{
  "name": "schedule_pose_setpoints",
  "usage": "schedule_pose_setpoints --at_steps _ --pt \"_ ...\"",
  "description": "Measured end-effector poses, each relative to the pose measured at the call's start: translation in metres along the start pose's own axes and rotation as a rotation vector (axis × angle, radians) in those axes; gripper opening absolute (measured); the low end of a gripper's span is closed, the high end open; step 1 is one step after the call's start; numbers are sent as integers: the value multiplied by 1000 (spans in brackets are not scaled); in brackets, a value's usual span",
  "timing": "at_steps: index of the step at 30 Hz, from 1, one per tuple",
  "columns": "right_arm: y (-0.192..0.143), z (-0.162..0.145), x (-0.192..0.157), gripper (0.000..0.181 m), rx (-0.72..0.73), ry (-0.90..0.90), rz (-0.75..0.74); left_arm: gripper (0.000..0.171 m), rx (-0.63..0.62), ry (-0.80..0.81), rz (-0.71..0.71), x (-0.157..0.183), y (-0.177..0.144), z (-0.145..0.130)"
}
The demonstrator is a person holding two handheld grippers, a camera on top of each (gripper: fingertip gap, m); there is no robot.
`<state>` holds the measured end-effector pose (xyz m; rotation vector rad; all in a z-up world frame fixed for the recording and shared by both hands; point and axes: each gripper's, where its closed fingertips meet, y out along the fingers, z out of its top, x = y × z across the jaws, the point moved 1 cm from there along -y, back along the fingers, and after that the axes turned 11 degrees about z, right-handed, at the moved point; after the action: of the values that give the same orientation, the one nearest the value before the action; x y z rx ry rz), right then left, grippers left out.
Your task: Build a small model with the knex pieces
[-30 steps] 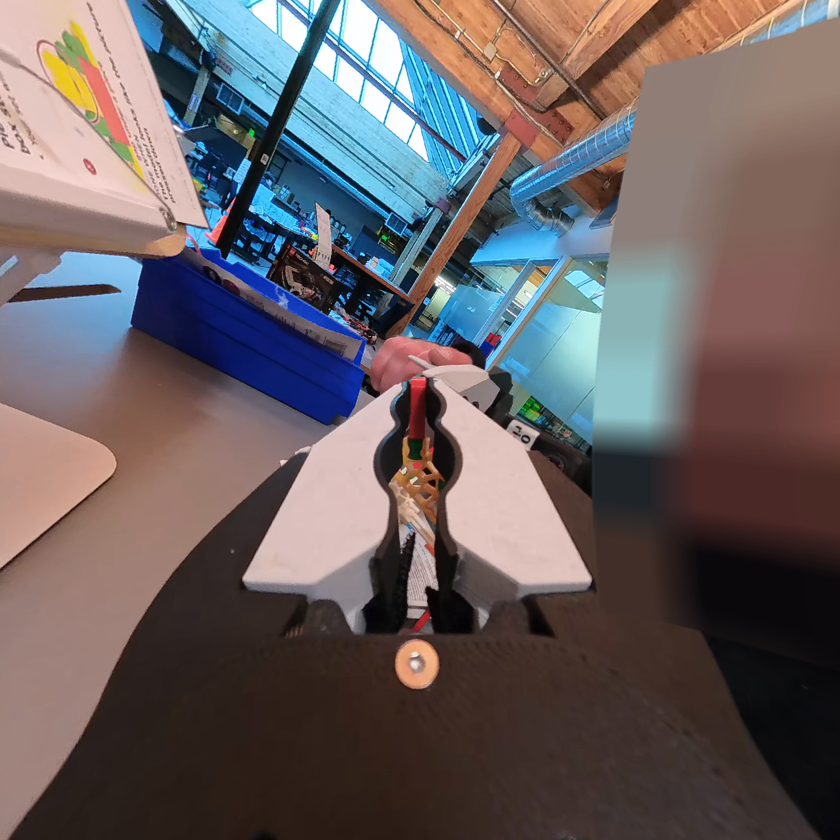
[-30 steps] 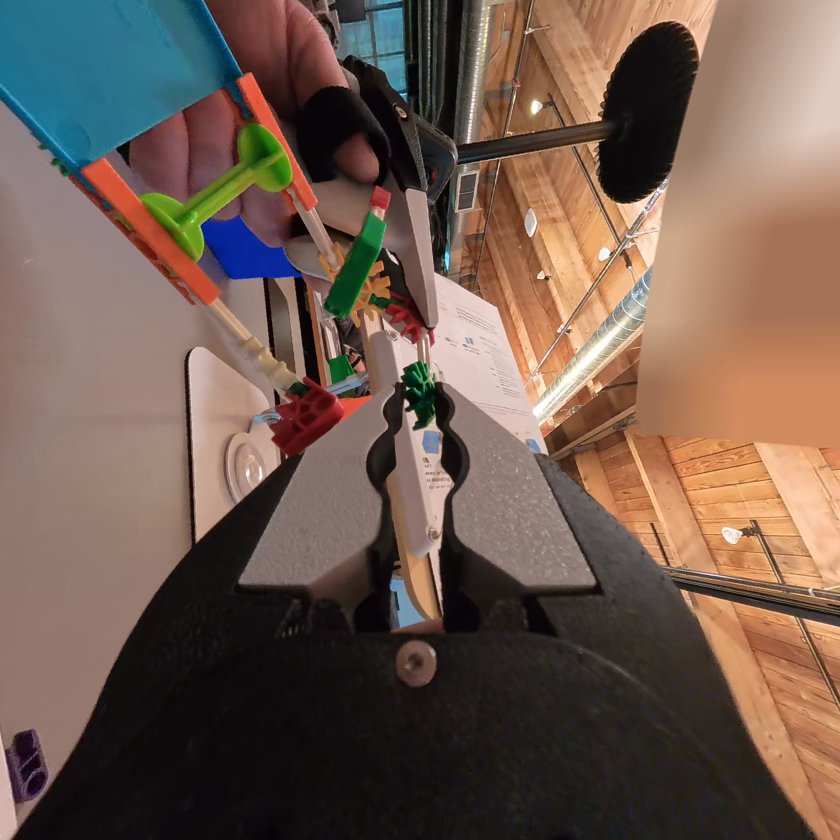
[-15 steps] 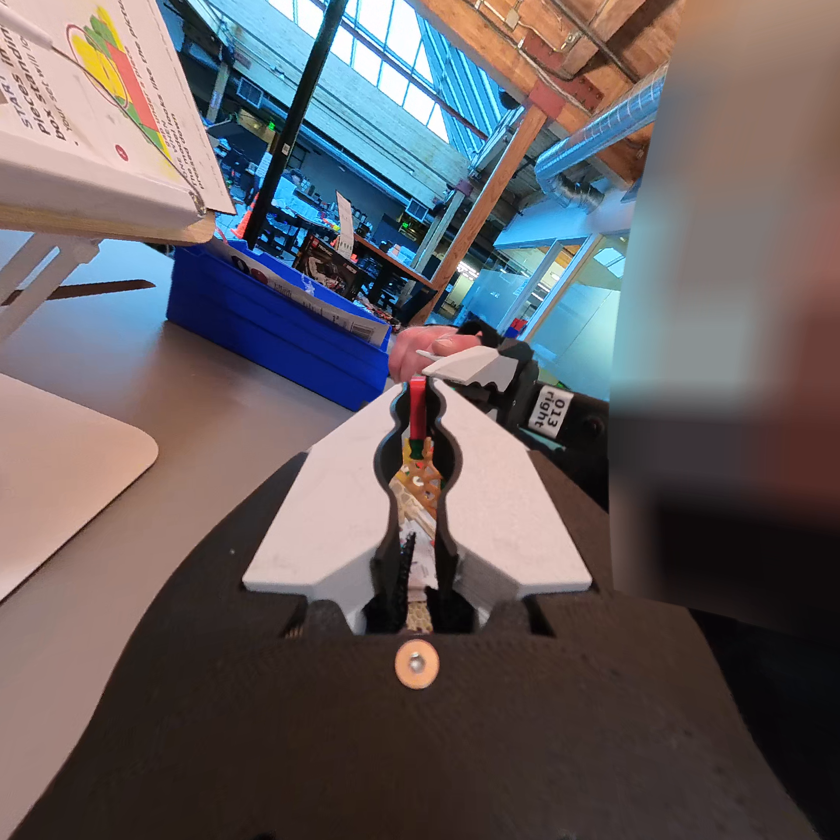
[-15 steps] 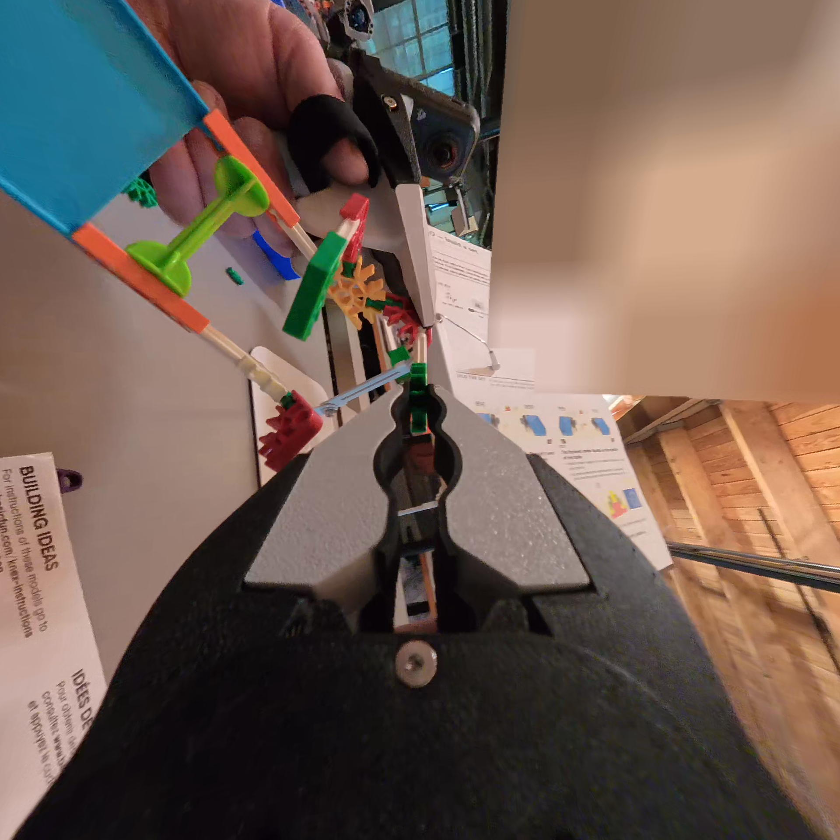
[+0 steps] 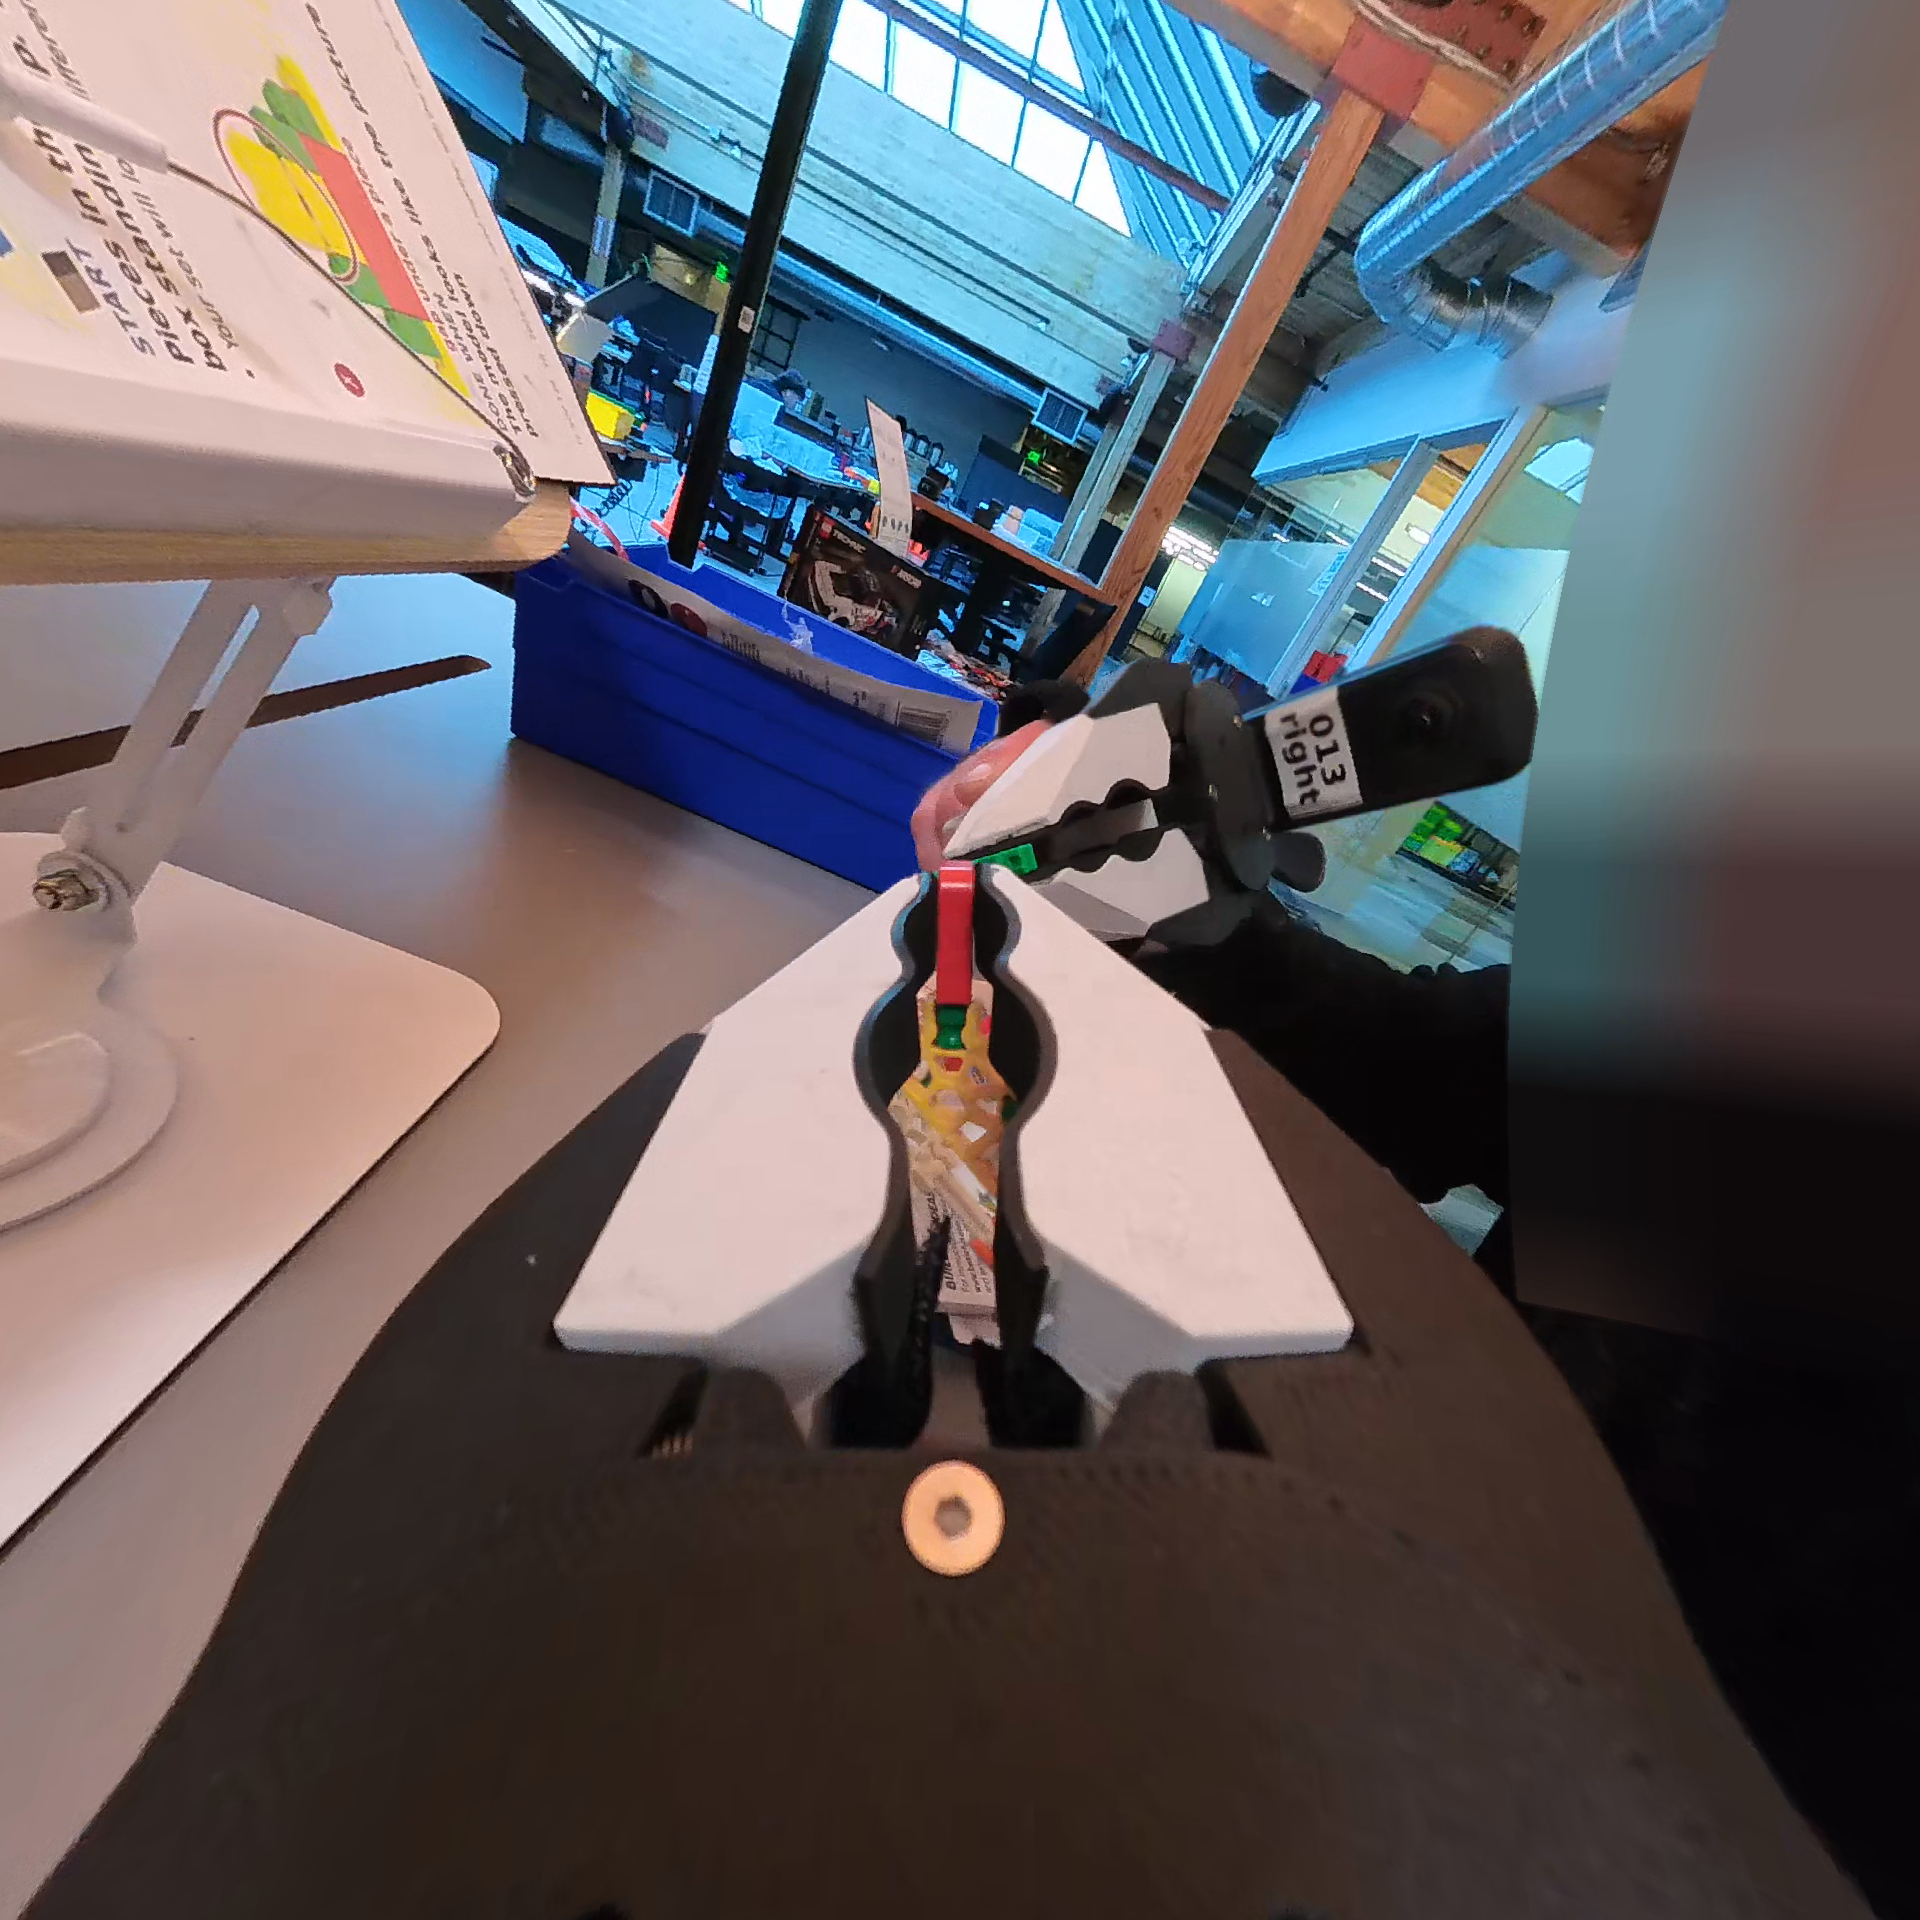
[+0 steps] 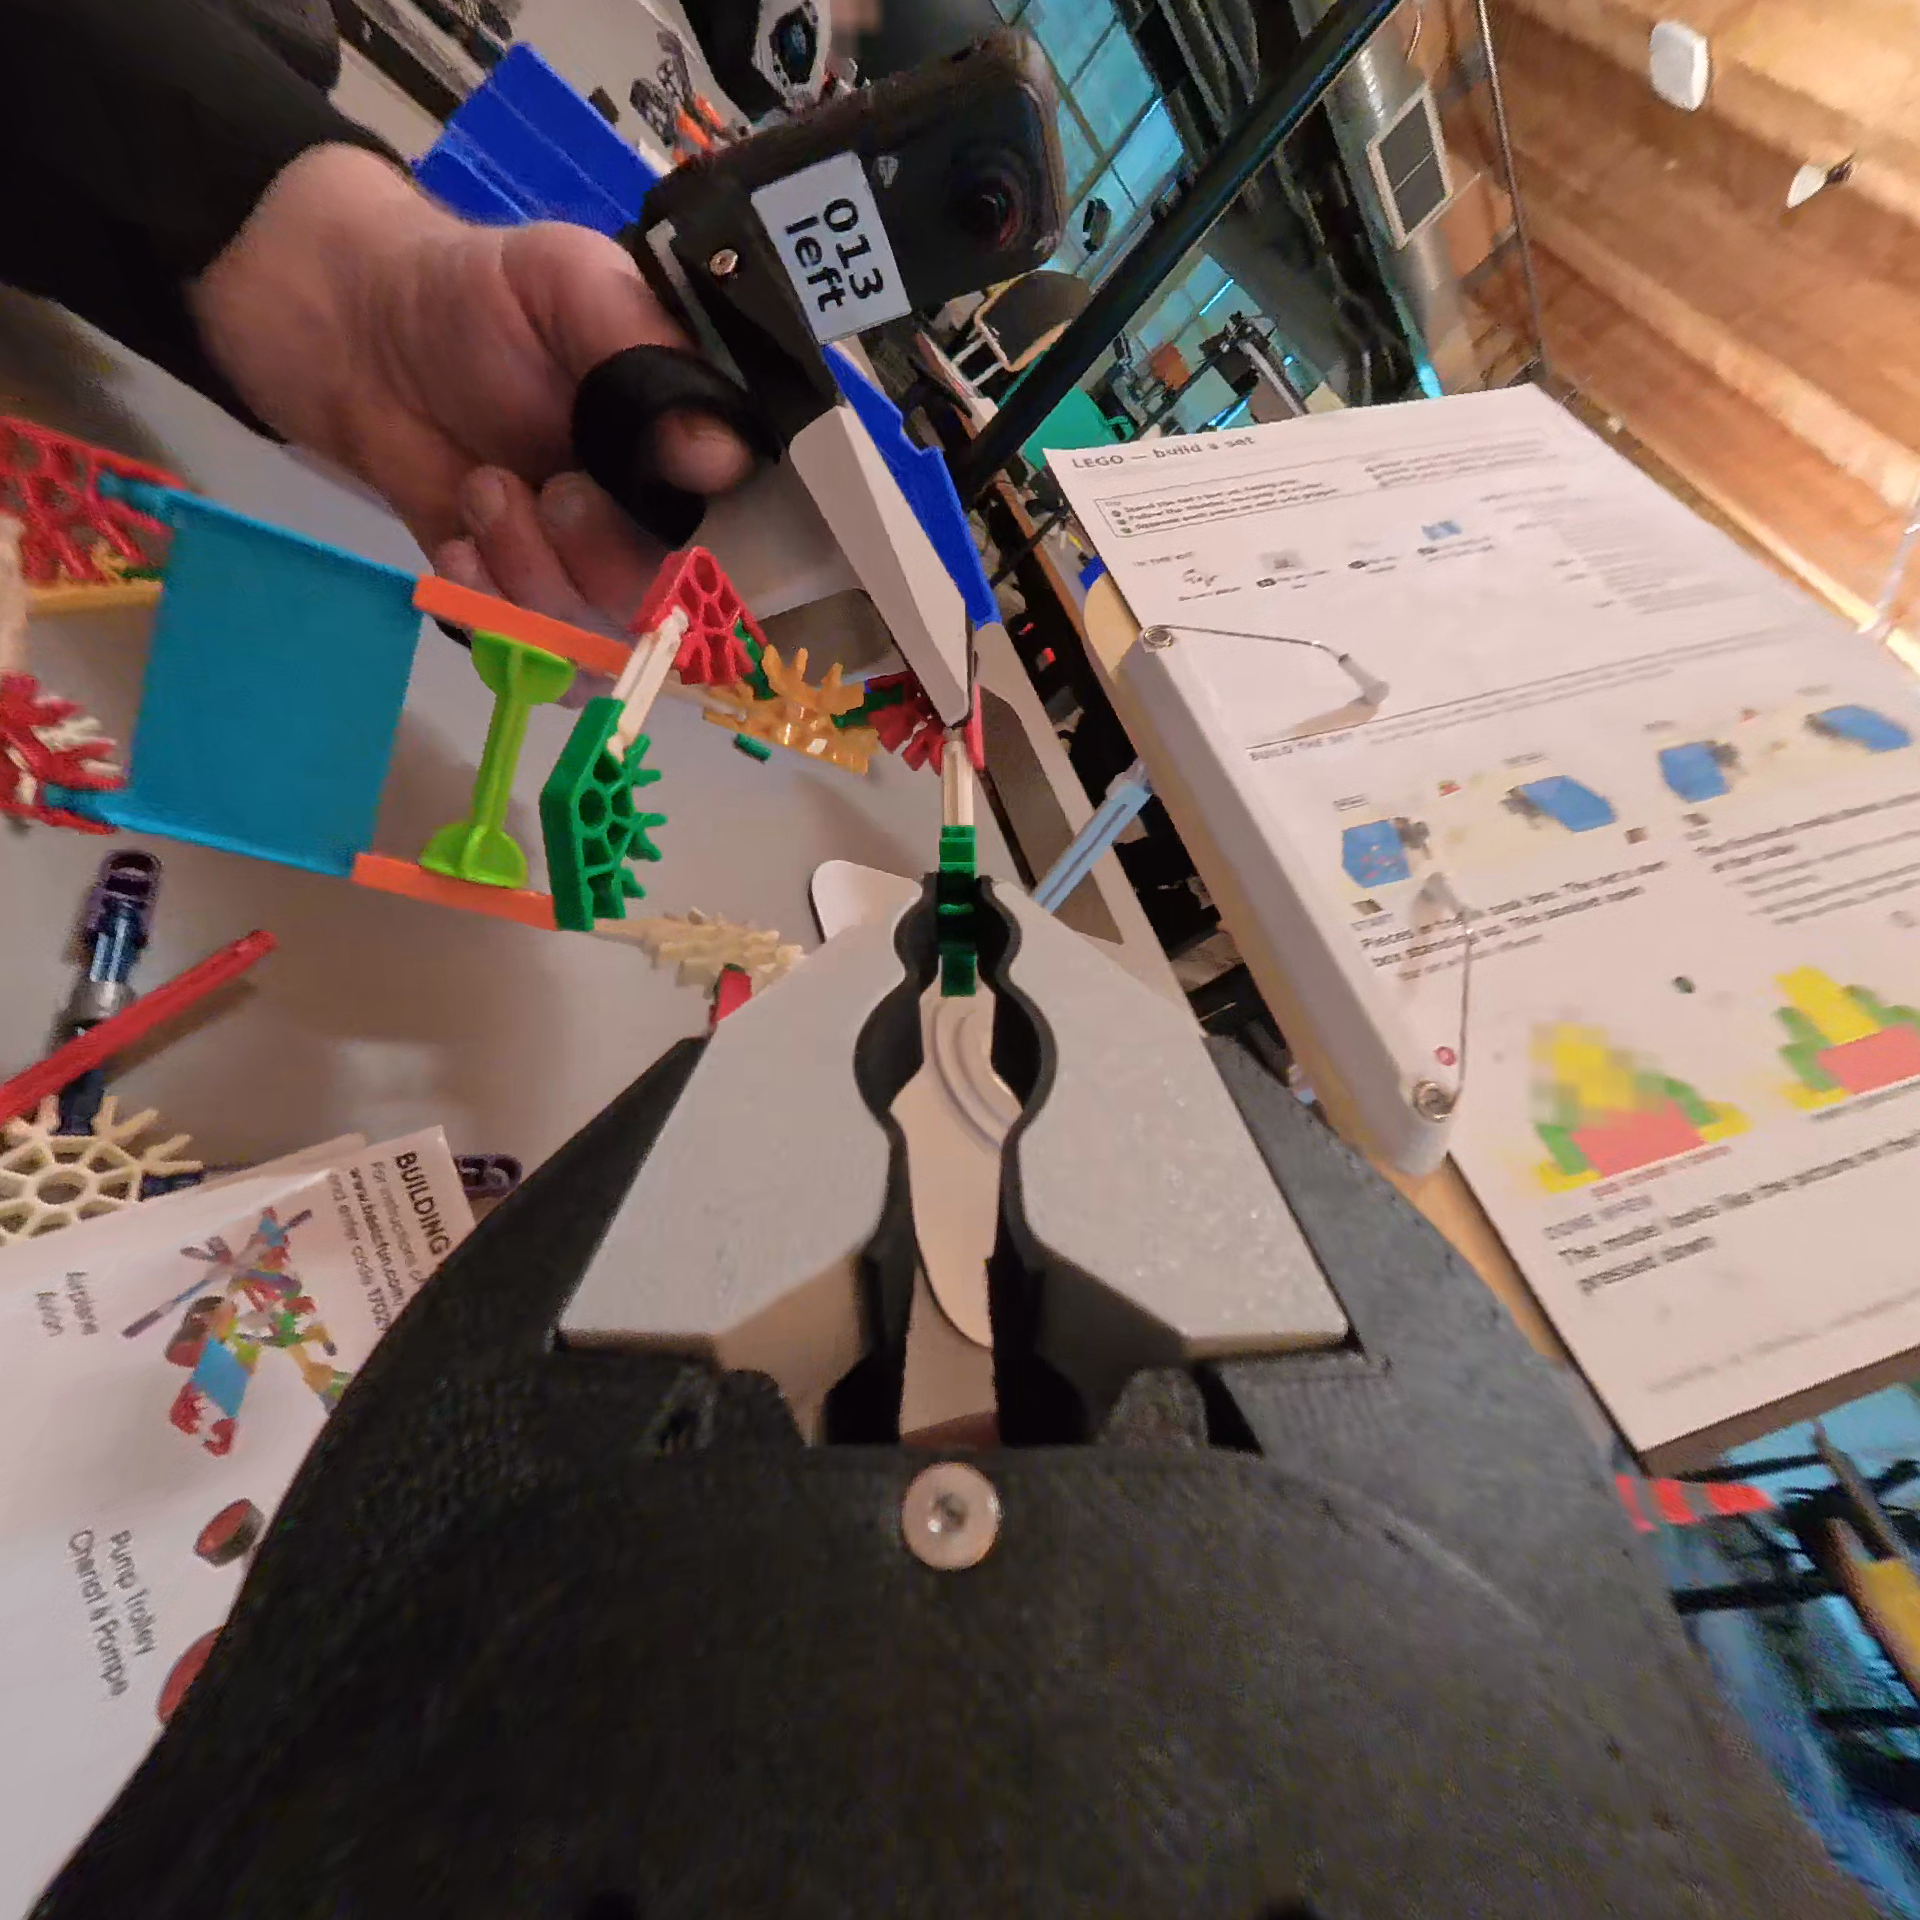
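We note the grey tabletop (image 6: 312, 987) filling the left of the right wrist view. At the right of that frame a white instruction board (image 6: 1507, 831) leans on its stand. A folded paper building leaflet (image 6: 208, 1403) lies at lower left.

In the upper left of the same frame a bare hand (image 6: 416, 343) grips the left gripper (image 6: 961, 712). Below it hangs the rod-and-connector toy model with a blue panel (image 6: 270, 675), orange rails, a lime spool, a green fan connector and a yellow snowflake connector.

In the left wrist view a stack of blue plastic bins (image 5: 707, 707) sits at centre left.

The left gripper's jaws are pressed together on a red connector at the model's end (image 5: 954, 925), seen at frame centre. The right gripper (image 6: 956, 914) has its jaws pinching a small green connector piece (image 6: 958, 883) at the centre of its view. That piece sits on a short white rod (image 6: 956, 790) that runs up to the red connector.

Our judgement: both grips want to stay firm and the two grippers in line along the white rod, so the joint neither bends nor twists. Off-axis force could pop the connector loose.
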<state>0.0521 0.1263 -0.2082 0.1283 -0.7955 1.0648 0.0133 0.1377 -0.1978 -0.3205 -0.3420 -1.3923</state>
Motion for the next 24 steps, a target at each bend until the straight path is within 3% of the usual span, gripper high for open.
schedule_pose_setpoints --at_steps 17,24 --pt "6 -14 -2 4 108 492 206 4 -16 31 43 -9 4 -7" --pt "7 -17 -3 4 114 541 225 4 -21 33 47 -12 5 -9"
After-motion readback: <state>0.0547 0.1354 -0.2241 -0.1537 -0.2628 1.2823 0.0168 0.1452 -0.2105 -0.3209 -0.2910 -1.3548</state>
